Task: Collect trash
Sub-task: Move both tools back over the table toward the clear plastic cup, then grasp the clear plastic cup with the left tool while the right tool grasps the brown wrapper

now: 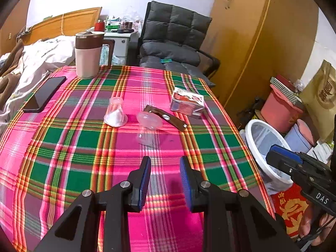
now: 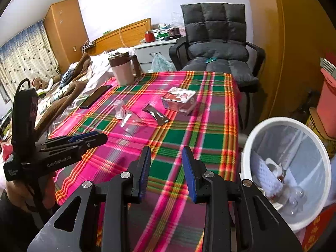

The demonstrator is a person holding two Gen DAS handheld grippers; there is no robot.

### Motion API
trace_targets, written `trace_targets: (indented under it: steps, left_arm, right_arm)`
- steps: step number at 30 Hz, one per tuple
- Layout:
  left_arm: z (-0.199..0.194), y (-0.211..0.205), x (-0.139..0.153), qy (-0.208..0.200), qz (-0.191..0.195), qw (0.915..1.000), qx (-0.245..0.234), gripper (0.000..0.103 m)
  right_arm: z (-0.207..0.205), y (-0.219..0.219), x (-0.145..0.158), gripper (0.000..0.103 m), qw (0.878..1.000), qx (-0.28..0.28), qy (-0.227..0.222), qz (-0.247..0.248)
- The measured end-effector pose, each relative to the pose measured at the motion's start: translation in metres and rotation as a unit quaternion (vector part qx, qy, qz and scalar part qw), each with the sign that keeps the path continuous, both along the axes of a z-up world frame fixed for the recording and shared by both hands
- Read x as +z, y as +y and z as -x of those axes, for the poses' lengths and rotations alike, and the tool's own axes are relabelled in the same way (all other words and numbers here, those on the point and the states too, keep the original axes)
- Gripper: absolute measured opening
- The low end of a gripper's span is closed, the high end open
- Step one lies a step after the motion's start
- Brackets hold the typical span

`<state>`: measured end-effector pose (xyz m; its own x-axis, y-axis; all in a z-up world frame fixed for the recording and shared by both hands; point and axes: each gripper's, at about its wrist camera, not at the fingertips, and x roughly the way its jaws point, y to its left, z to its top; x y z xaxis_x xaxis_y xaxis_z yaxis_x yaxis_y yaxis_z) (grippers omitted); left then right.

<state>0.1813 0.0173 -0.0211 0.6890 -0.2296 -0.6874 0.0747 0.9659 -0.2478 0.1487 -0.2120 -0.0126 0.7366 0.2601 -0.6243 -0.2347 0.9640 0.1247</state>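
Left wrist view: clear cups (image 1: pixel 134 119) lie beyond the empty tool (image 1: pixel 166 181) (well apart).

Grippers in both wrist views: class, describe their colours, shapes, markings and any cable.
Both the left gripper and right gripper are black, angular frames with silver bolts and blue ribbed pads. White lettering marks their sides, and a black cable loops above the left one.

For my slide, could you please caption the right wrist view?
Open right claw above plaid tablecloth; partly filled white bin alongside, wrappers uncollected.
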Motion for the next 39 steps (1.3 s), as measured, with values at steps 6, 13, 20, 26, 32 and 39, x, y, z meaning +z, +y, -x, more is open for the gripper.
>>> trace_targets:
  steps: [6,13,20,26,32,39]
  left_arm:
    - [-0.023,0.001,-0.006,0.003,-0.011,0.9999,-0.003,0.047]
    - [-0.059,-0.002,-0.022,0.017,-0.032,0.9993,-0.006,0.047]
    - [-0.080,-0.002,-0.038,0.031,-0.038,0.9988,-0.006,0.033]
    - [-0.084,-0.003,-0.042,0.032,-0.042,0.9986,-0.002,0.029]
    - [-0.078,0.007,-0.038,0.021,-0.035,0.9991,0.008,0.028]
    - [-0.067,0.026,-0.031,0.011,-0.023,0.9994,0.023,0.028]
  right_arm:
    - [-0.007,0.002,0.000,0.033,1.000,0.008,0.002,0.001]
    - [-0.020,0.002,-0.003,0.033,1.000,0.013,0.012,0.005]
    - [-0.034,0.007,-0.007,0.033,0.999,0.025,0.021,0.019]
    - [-0.048,0.010,-0.010,0.033,0.999,0.033,0.029,0.028]
    - [-0.064,0.020,-0.014,0.033,0.998,0.044,0.034,0.042]
    - [-0.090,0.040,-0.022,0.033,0.994,0.072,0.040,0.067]
